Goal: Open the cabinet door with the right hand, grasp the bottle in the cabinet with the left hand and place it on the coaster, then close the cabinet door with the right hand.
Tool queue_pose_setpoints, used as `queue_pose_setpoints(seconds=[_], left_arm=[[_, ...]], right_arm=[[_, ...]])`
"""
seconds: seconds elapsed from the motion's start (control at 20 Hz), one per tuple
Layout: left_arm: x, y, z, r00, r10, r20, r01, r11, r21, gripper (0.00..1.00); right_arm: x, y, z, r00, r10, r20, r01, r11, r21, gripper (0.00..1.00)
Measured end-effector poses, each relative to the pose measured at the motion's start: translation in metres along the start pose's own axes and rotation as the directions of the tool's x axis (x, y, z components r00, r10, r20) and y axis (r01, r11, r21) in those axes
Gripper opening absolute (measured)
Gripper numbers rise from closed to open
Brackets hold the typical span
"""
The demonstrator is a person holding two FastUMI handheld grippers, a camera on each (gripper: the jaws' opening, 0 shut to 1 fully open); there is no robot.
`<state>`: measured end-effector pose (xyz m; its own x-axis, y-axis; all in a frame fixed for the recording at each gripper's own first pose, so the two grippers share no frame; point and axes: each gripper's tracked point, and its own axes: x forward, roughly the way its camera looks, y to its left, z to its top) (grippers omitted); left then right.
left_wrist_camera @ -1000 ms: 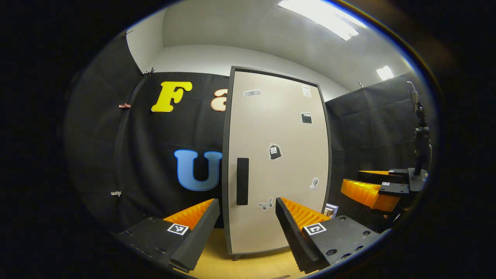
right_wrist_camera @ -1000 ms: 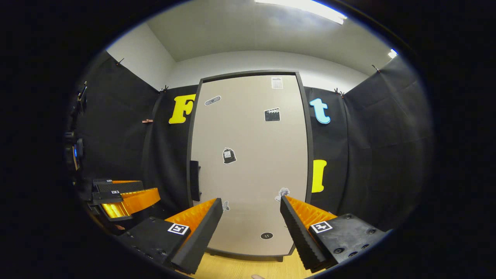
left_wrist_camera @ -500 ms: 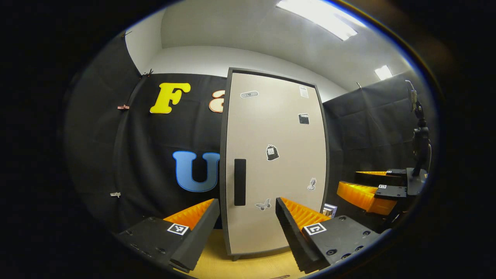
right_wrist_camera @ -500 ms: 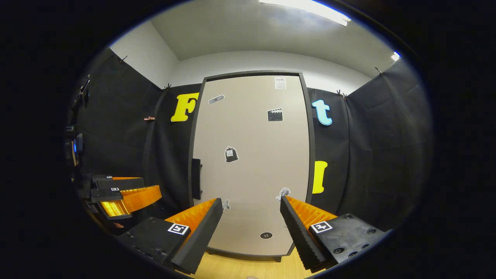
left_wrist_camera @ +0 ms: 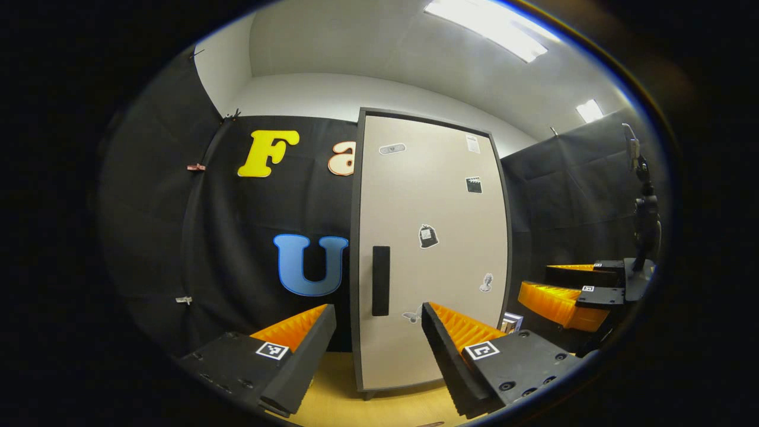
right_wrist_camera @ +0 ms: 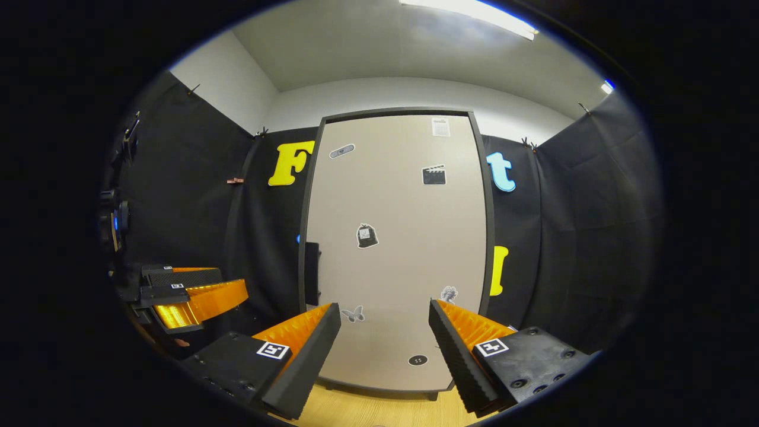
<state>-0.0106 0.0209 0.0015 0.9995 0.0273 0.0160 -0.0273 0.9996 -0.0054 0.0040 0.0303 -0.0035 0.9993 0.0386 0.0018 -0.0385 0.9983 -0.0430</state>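
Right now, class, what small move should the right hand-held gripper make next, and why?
Probably ease the right hand-held gripper forward and left toward the dark handle: the cabinet door looks closed, and the gripper is open, touching nothing.

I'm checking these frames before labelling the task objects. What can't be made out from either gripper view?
- Bottle: hidden in both views behind the shut beige cabinet door.
- Coaster: not identifiable; a small pale boxy object at the cabinet's side is half hidden by the left gripper fingers in the left gripper view.
- Black vertical door handle: seen edge-on in the right gripper view.
- Door stickers: too small to read.
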Motion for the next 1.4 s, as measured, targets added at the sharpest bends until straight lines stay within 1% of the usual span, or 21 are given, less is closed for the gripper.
queue_pose_setpoints(seconds=[0.15, 0.3, 0.4, 0.65, 0.8, 0.95, 1.2, 1.25, 1.4], left_arm=[[-0.007, 0.018, -0.001, 1.0, 0.017, 0.002, -0.017, 1.0, 0.006, 0.92], [-0.016, 0.041, 0.0, 0.999, 0.042, 0.003, -0.042, 0.999, 0.016, 0.92], [-0.024, 0.059, 0.002, 0.998, 0.062, 0.009, -0.062, 0.998, 0.029, 0.92], [-0.042, 0.106, 0.002, 0.994, 0.112, 0.016, -0.113, 0.992, 0.06, 0.92], [-0.048, 0.128, -0.002, 0.992, 0.127, 0.005, -0.127, 0.99, 0.061, 0.92], [-0.048, 0.149, -0.008, 0.99, 0.144, -0.004, -0.143, 0.988, 0.065, 0.92], [-0.04, 0.177, -0.024, 0.983, 0.176, -0.045, -0.174, 0.984, 0.035, 0.92], [-0.038, 0.182, -0.028, 0.982, 0.181, -0.051, -0.18, 0.983, 0.027, 0.92], [-0.035, 0.193, -0.032, 0.98, 0.191, -0.056, -0.191, 0.982, 0.005, 0.92]], right_arm=[[0.002, 0.026, -0.005, 0.999, 0.042, -0.004, -0.042, 0.999, -0.009, 0.98], [0.008, 0.063, -0.011, 0.993, 0.116, -0.006, -0.116, 0.993, 0.033, 0.98], [0.017, 0.076, -0.013, 0.992, 0.124, -0.001, -0.123, 0.991, 0.051, 0.97], [0.054, 0.113, -0.008, 0.988, 0.139, 0.068, -0.142, 0.989, 0.047, 0.98], [0.085, 0.125, -0.012, 0.991, 0.113, 0.073, -0.118, 0.991, 0.068, 0.97], [0.118, 0.13, -0.017, 0.994, 0.079, 0.08, -0.084, 0.995, 0.055, 0.98], [0.161, 0.139, -0.029, 0.997, 0.04, 0.073, -0.045, 0.997, 0.063, 0.97], [0.168, 0.139, -0.032, 0.997, 0.031, 0.064, -0.035, 0.997, 0.073, 0.96], [0.186, 0.133, -0.042, 0.999, -0.012, 0.044, 0.009, 0.998, 0.068, 0.89]])
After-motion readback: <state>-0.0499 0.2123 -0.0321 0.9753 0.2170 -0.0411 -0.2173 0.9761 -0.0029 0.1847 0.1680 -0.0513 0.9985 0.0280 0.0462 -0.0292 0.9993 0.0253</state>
